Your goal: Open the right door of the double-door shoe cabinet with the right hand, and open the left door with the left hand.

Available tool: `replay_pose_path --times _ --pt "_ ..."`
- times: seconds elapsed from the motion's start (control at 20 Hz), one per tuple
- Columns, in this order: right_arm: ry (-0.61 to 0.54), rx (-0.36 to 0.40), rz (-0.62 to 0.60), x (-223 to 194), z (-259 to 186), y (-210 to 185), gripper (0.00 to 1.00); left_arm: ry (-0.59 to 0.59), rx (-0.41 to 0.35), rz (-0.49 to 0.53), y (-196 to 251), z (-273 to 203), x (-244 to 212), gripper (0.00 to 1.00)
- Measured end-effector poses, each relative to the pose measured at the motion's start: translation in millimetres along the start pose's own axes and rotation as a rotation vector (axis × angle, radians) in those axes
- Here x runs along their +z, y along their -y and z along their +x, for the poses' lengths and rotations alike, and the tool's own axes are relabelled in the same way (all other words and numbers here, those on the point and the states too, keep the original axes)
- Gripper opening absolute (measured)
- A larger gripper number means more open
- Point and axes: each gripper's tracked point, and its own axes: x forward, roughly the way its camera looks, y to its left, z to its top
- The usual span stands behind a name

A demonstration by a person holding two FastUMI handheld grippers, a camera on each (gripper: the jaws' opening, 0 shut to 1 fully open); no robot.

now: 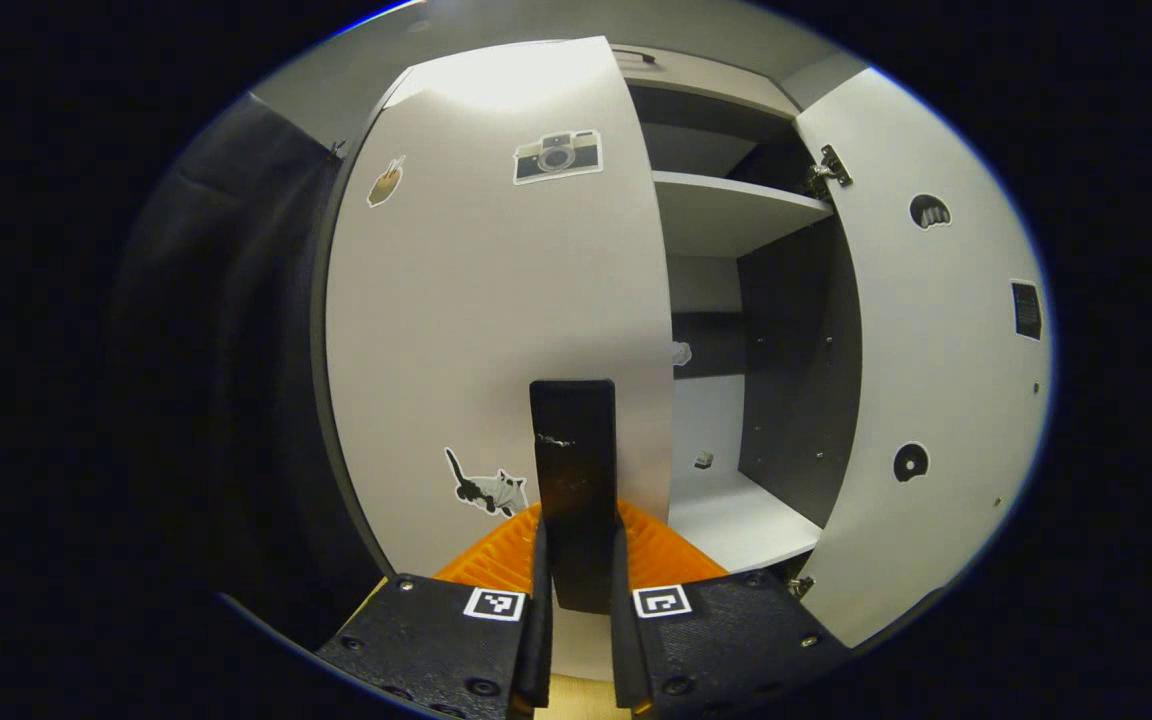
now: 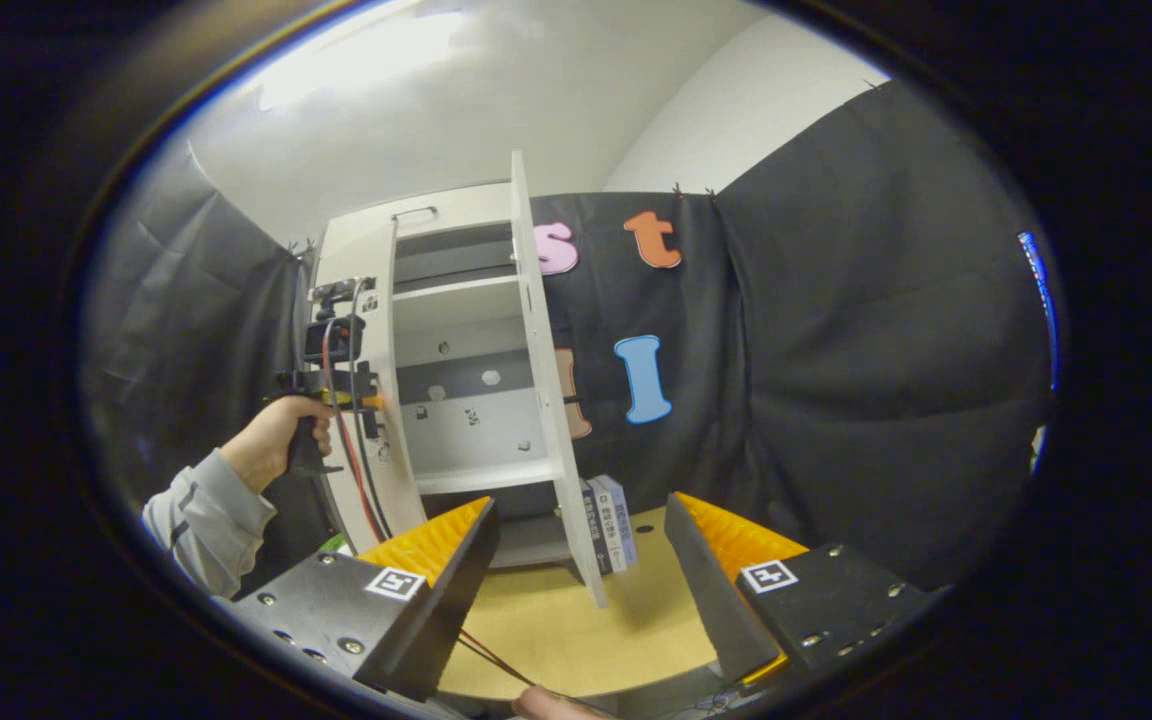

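The white shoe cabinet [image 2: 456, 400] stands ahead in the right gripper view. Its right door [image 1: 926, 350] is swung wide open, and in the right gripper view the right door [image 2: 544, 400] shows edge-on. The left door [image 1: 496, 300], with camera and cat stickers, fills the middle of the left gripper view, at or near closed. My left gripper [image 1: 581, 525] is shut on that door's black upright handle [image 1: 573, 450]. In the right gripper view a hand [image 2: 271, 435] holds the left gripper [image 2: 336, 385] at the left door. My right gripper [image 2: 581, 505] hangs open, back from the cabinet, holding nothing.
Bare white shelves [image 1: 726, 210] show inside the open right half. A few books [image 2: 608, 525] stand on the wooden surface [image 2: 556, 620] beside the foot of the right door. Black cloth [image 2: 836, 380] hangs to the right of the cabinet and behind it.
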Motion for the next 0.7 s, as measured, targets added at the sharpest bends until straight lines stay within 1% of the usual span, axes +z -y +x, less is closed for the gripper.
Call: replay_pose_path --times 0.1,0.15,0.25,0.45,0.7 --pt "-0.012 0.012 -0.020 -5 5 -8 0.99 0.008 -0.041 -0.008 -7 -15 0 0.24" --pt "-0.019 0.017 -0.028 -6 9 -16 0.99 0.014 -0.061 -0.019 -10 -22 0 0.22" --pt "-0.039 0.037 -0.043 -10 16 -31 0.99 0.022 -0.091 -0.034 -19 -36 -2 0.22" --pt "-0.059 0.050 -0.053 -21 19 -46 0.99 0.040 -0.104 -0.032 -31 -57 -2 0.20" --pt "-0.094 0.073 -0.066 -34 27 -60 0.99 0.041 -0.121 -0.056 -61 -84 -4 0.18"
